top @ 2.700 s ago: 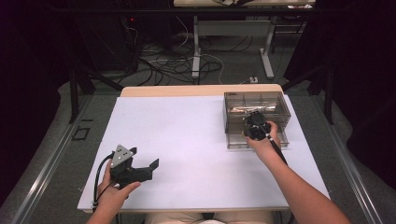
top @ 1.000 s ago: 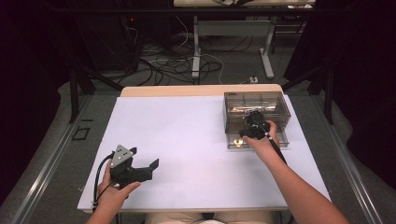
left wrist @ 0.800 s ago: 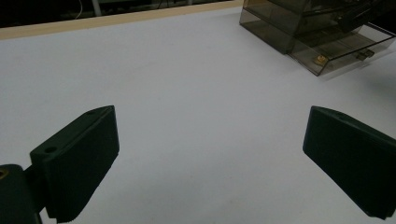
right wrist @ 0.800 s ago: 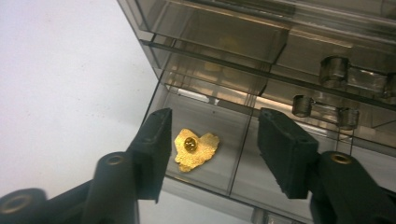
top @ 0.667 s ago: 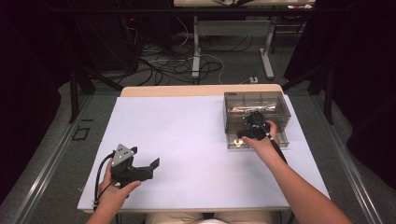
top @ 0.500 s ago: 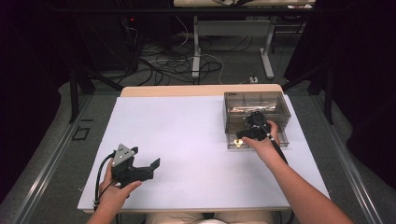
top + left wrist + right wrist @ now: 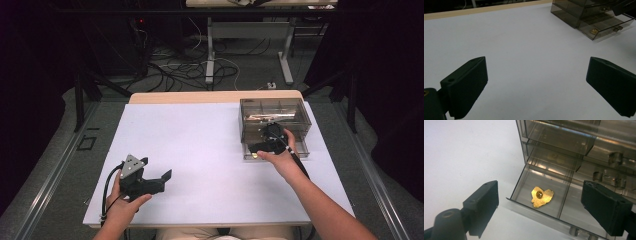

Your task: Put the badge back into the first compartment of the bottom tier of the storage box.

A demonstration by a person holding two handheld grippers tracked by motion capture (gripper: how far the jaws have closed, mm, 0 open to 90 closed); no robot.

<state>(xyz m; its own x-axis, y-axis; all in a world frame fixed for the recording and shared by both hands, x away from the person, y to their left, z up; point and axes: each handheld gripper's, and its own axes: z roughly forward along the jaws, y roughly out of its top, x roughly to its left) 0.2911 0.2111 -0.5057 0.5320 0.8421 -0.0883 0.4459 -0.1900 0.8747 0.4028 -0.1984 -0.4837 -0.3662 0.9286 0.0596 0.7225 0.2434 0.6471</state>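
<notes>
Right gripper view: right tool [image 7: 539,212] spread wide, empty, above open drawer [image 7: 541,180]; gold heart pin [image 7: 542,196] lies flat between jaws, just ahead. Left tool [image 7: 150,181] spread, far off on surface [image 7: 200,145].

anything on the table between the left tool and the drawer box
Nothing: in the high view, only bare white table lies between the left tool and the drawer box.

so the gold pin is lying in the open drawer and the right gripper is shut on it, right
Not quite. The gold pin does lie in the open drawer, but the right gripper is open, its jaws spread wide to either side of the pin, as the right gripper view shows.
</notes>
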